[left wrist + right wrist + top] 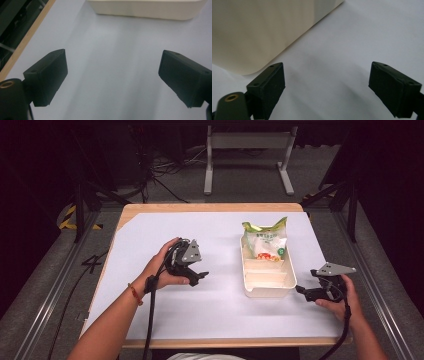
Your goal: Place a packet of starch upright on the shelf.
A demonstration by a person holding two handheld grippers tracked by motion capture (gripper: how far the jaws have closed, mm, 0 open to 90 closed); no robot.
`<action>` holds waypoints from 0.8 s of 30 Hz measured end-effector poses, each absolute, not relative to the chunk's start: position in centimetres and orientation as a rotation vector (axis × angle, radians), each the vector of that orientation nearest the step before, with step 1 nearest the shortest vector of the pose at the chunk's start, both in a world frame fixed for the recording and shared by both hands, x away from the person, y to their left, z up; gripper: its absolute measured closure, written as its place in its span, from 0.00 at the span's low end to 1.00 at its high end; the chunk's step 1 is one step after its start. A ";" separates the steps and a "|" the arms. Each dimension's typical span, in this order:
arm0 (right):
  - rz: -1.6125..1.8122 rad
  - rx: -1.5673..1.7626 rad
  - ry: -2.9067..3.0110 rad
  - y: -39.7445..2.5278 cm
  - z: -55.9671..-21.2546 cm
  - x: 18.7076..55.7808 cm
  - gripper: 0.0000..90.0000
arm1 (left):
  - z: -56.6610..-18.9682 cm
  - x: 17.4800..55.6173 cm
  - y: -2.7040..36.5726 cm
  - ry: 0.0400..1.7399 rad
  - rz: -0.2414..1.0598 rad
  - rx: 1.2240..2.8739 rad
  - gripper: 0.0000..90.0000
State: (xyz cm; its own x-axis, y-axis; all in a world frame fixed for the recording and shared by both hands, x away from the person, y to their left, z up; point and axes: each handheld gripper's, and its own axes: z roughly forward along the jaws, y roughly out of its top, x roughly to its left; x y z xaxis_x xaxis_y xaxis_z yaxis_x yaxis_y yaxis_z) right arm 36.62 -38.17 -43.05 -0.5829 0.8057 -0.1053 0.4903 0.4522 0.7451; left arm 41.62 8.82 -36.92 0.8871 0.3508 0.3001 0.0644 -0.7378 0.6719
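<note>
Sitting between both wide-open hand-held grippers, left point(199, 276) and right point(302, 291), the cream tray point(268, 291) holds a snack bag point(265, 242).

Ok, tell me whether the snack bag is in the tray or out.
In: the snack bag stands in the far compartment of the tray.

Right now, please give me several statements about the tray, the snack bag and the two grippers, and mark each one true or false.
1. The snack bag lies in the far end of the cream tray. True.
2. The left gripper is shut on the bag. False: its jaws stand open over bare white sheet.
3. The right gripper is open, beside the tray's near right corner. True.
4. The tray's near compartments are full. False: they look empty.
5. The tray lies between the two grippers. True.
</note>
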 end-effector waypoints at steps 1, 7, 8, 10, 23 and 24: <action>0.941 1.079 2.257 -38.1 -43.0 36.6 0.15 | -37.1 41.3 9.5 0.315 0.541 2.348 0.10; 0.924 1.040 2.245 -38.0 -42.7 36.3 0.15 | -38.4 40.2 13.0 0.399 0.531 2.300 0.10; 0.919 1.034 2.241 -37.9 -42.7 36.2 0.15 | -38.8 40.0 13.6 0.424 0.526 2.287 0.10; 0.918 1.026 2.237 -37.8 -42.6 36.1 0.15 | -39.5 39.6 15.0 0.466 0.524 2.266 0.10; 0.866 1.019 2.214 -36.9 -42.1 36.6 0.15 | -42.5 37.8 21.9 0.700 0.526 2.162 0.10; 0.873 1.026 2.217 -36.8 -42.0 36.8 0.15 | -42.6 37.6 22.3 0.712 0.529 2.159 0.10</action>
